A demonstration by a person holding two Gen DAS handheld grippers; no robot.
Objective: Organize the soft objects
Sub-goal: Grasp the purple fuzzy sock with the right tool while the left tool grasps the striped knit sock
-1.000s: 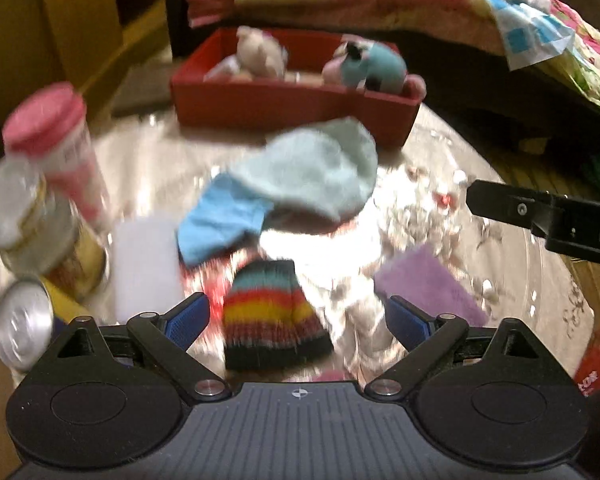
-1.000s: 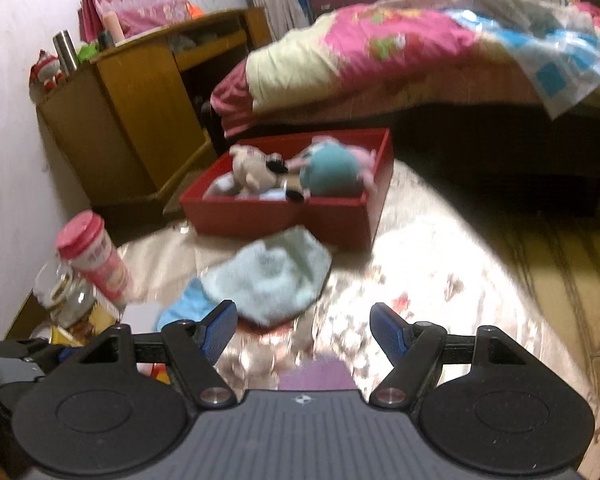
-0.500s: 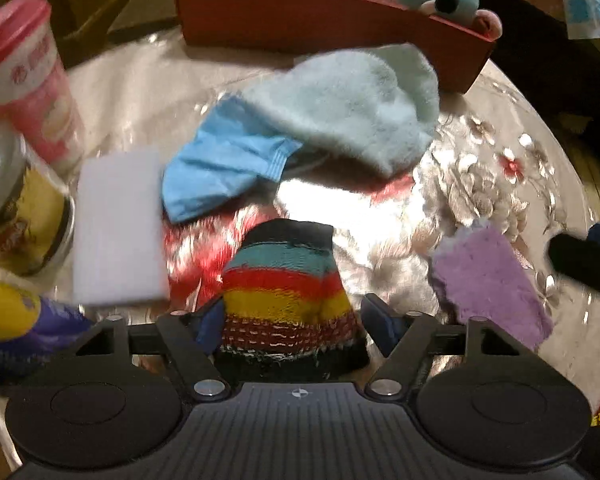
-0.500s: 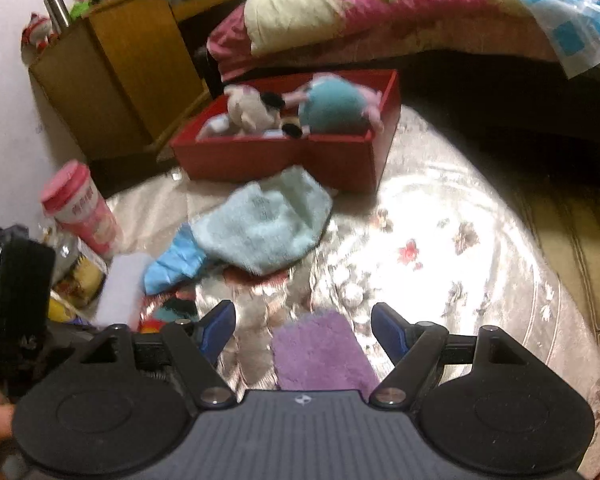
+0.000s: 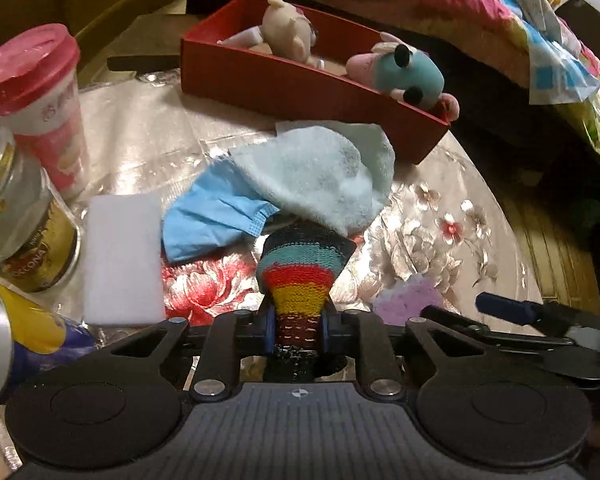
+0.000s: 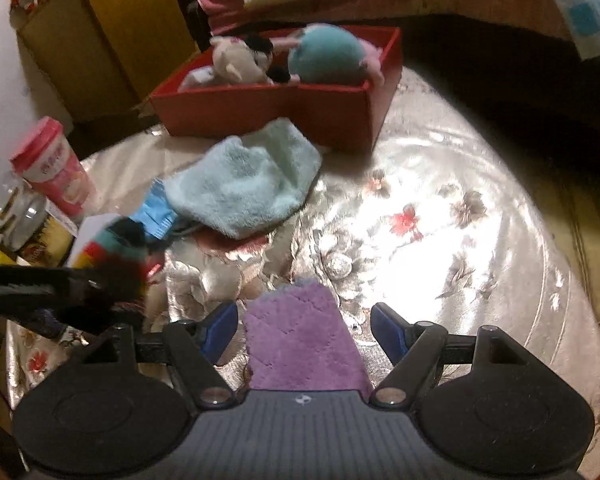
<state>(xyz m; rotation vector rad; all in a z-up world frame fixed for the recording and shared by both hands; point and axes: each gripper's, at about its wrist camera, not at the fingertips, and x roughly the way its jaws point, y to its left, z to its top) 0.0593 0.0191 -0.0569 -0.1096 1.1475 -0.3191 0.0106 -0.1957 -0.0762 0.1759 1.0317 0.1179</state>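
Nearby, left hand-held gripper clamped on striped sock; right hand-held gripper wide open.

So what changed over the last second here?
The left hand-held gripper closed on the rainbow-striped knitted sock. The right hand-held gripper, open, moved down to straddle the fuzzy purple cloth. The pale blue towel and red box stayed put.

Knitted striped sock, fluffy purple cloth, glossy tablecloth.

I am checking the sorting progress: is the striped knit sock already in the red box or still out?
Out. The striped knit sock is clamped in the left gripper, short of the red box.
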